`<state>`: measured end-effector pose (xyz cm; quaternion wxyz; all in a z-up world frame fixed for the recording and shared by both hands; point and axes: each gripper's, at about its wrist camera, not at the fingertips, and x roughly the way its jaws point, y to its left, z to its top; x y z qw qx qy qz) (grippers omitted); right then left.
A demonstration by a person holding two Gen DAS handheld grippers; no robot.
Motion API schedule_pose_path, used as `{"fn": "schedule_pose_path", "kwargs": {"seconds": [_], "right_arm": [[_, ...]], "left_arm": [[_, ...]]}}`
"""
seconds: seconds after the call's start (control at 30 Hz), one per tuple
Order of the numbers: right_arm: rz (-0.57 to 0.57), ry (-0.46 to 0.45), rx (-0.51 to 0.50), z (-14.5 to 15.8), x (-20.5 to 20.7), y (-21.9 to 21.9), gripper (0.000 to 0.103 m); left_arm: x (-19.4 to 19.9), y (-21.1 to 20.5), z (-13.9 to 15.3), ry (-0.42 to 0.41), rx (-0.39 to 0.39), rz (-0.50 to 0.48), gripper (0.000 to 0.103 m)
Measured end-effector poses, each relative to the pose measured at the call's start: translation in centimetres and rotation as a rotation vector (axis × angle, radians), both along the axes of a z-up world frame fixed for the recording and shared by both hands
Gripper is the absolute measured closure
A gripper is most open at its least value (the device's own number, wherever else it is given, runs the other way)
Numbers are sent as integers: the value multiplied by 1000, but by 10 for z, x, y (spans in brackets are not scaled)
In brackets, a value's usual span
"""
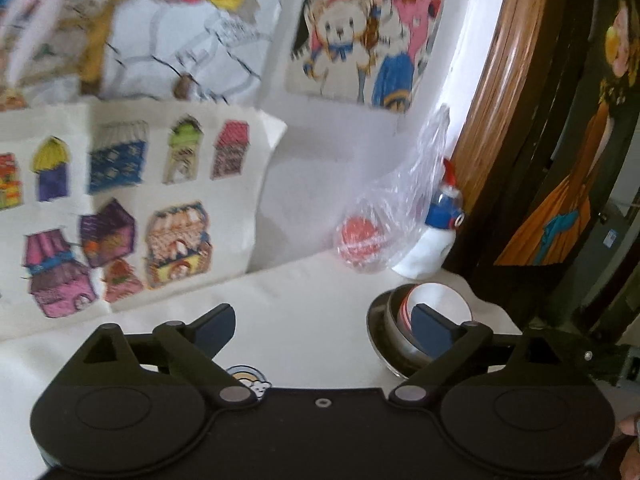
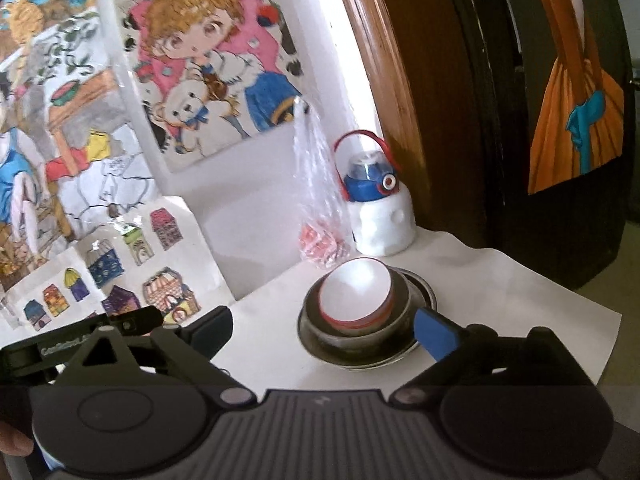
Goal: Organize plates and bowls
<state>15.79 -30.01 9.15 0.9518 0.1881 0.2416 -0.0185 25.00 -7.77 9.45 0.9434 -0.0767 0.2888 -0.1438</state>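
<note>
Both tools, left tool (image 1: 322,322) and right tool (image 2: 324,330), stand wide and empty; white bowl (image 2: 356,294) sits nested in steel bowl (image 2: 340,334) on steel plate (image 2: 362,358), on the tabletop (image 2: 500,280); I judge them rigid, slick, light; grip rims.

We see our right gripper (image 2: 324,332) with jaws spread wide and empty. Just beyond, at twelve o'clock, a white bowl (image 2: 357,293) nests in a metal bowl (image 2: 360,334) on a steel plate (image 2: 420,292); a water bottle (image 2: 380,208) stands at one o'clock.
</note>
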Motion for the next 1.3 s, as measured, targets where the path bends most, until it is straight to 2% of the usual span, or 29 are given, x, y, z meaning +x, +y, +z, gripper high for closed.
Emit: {"fn": "schedule_pose_path", "kwargs": {"seconds": [0.2, 0.53, 0.77, 1.0, 1.3], "right_arm": [[-4, -52, -57, 4, -33, 20, 0], [-50, -237, -190, 6, -96, 53, 0], [-40, -274, -274, 0, -122, 76, 0], [-68, -324, -289, -13, -144, 87, 0], [-93, -332, -285, -30, -157, 87, 0]], "left_arm": [[-36, 24, 10, -59, -5, 4, 2], [-88, 59, 13, -147, -12, 29, 1], [-121, 72, 12, -210, -12, 29, 1], [-150, 77, 2, -278, -27, 3, 1], [-170, 75, -21, -330, 41, 4, 1]]}}
